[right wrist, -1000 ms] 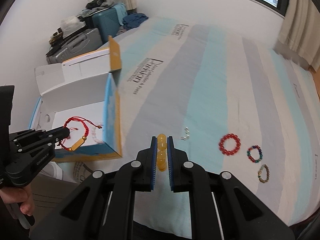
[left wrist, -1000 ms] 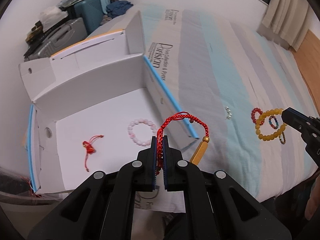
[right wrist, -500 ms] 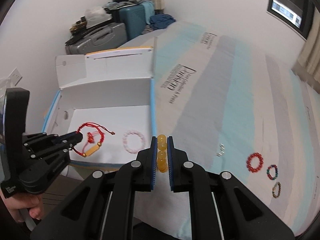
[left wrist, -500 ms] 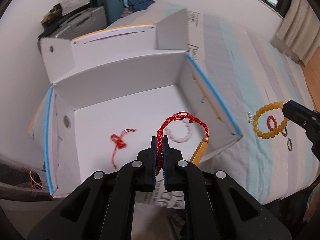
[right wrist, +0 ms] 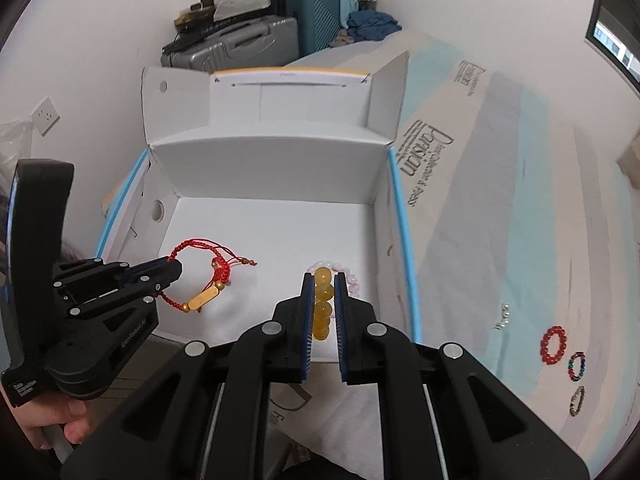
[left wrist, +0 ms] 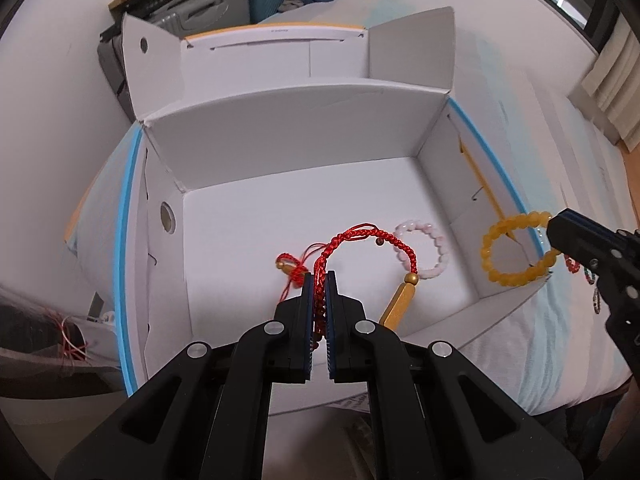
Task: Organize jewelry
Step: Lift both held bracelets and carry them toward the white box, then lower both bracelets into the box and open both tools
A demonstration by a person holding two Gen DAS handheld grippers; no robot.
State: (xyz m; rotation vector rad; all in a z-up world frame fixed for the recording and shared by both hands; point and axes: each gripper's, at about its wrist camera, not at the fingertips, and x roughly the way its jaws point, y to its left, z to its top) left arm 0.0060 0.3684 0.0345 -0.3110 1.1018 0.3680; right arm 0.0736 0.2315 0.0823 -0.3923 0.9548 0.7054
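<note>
Bedroom; striped mattress [right wrist: 500, 208] with an open white cardboard box [left wrist: 280, 136] at its edge, suitcases [right wrist: 240, 44] stacked at 12 o'clock against the wall. Left gripper [left wrist: 319, 280] is clamped tight on a red braided bracelet [left wrist: 360, 238] with a gold bar charm, hanging over the box floor. Right gripper [right wrist: 323, 280] is pinched shut on a yellow bead bracelet [right wrist: 322, 304], at 3 o'clock from the left one, over the box's right wall. Already lying in the box: a pink bead bracelet [left wrist: 420, 250] and a small red knotted cord [left wrist: 294, 266] (partly hidden behind the held loop). Still on the mattress at 4 o'clock in the right wrist view: a red bead bracelet [right wrist: 554, 344], two darker ones and small silver pieces [right wrist: 502, 316]. Step in hand, judged: carrying both pieces into the box. Next move calls for lowering each near the floor, clear of the items below, then opening the jaws.
</note>
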